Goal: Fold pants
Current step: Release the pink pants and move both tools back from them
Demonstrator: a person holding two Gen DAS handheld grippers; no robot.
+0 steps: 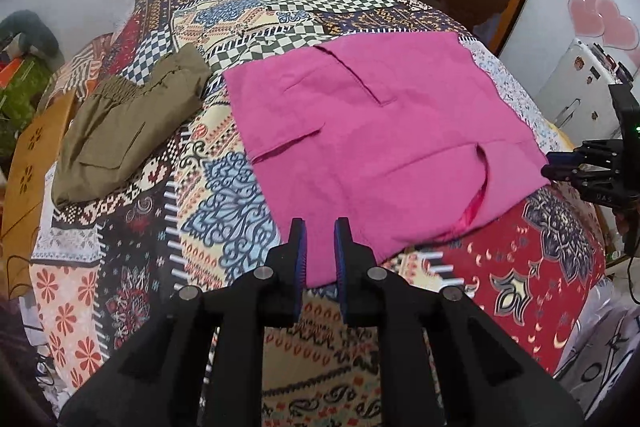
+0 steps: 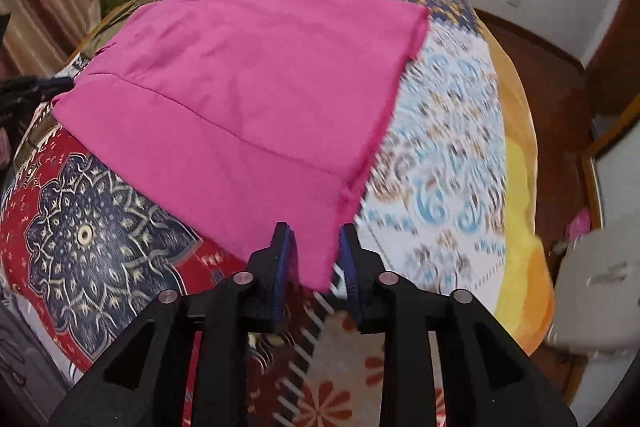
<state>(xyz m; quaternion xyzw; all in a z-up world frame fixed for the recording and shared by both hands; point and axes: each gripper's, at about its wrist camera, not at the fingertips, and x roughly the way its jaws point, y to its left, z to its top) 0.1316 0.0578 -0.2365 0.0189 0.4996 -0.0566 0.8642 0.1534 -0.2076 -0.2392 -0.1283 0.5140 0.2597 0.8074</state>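
Bright pink pants (image 1: 372, 131) lie spread flat on the patchwork bedspread (image 1: 224, 187), folded into a broad rectangle. Pocket slits and a seam crease show on top. One corner hangs toward the near edge, its hem slightly raised.

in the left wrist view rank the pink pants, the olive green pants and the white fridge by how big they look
1. Pink cotton pants, spread flat.
2. Olive green elastic-waist pants, folded.
3. White fridge, smallest in view, but it stands farther off and is partly hidden.
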